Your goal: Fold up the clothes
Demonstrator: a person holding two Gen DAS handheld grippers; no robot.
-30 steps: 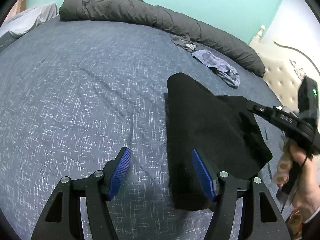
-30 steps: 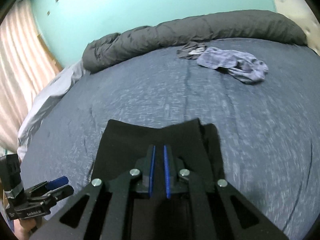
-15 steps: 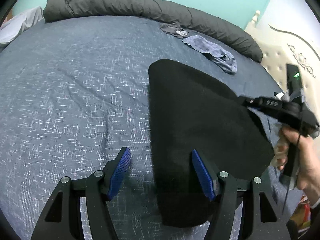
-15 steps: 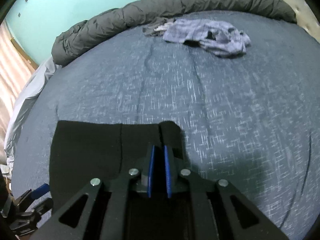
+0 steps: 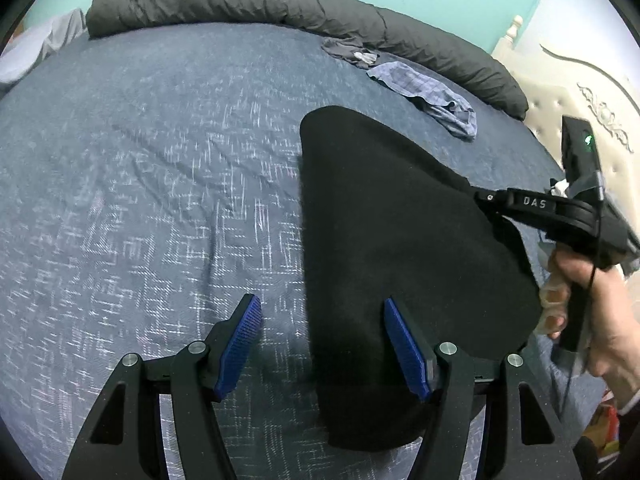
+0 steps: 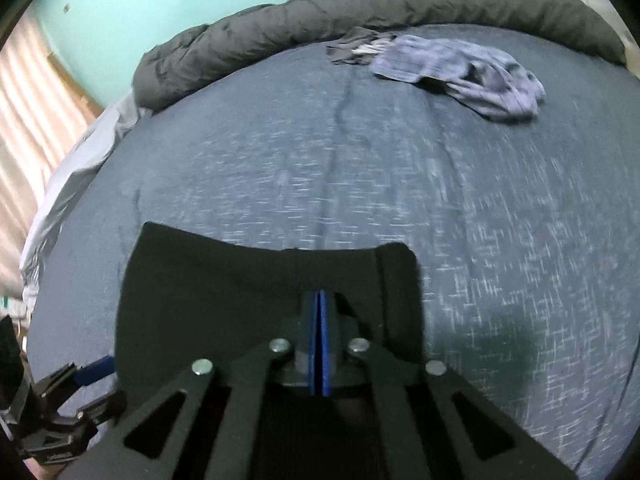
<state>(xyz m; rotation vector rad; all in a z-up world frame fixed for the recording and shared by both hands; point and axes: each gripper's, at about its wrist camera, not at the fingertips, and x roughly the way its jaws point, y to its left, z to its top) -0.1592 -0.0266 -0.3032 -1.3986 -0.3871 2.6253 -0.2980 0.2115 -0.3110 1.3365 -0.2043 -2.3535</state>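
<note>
A black garment (image 5: pixel 392 248) lies spread on the blue patterned bed; it also shows in the right wrist view (image 6: pixel 224 280). My right gripper (image 6: pixel 319 300) is shut on the garment's near edge; in the left wrist view it (image 5: pixel 486 198) grips the garment's right side. My left gripper (image 5: pixel 322 320) is open, hovering over the garment's left edge, with its right finger above the cloth and its left finger above the sheet. It also shows in the right wrist view (image 6: pixel 86 388), at the garment's left corner.
A crumpled blue-grey checked garment (image 5: pixel 432 96) and a small dark grey one (image 5: pixel 348 50) lie at the far side of the bed. A rolled dark grey duvet (image 5: pixel 280 4) lines the far edge. A cream headboard (image 5: pixel 580 112) stands at the right.
The right gripper's pads have closed tighter on the black cloth. The garment's far edge has shifted a little. The left gripper stays open in much the same place.
</note>
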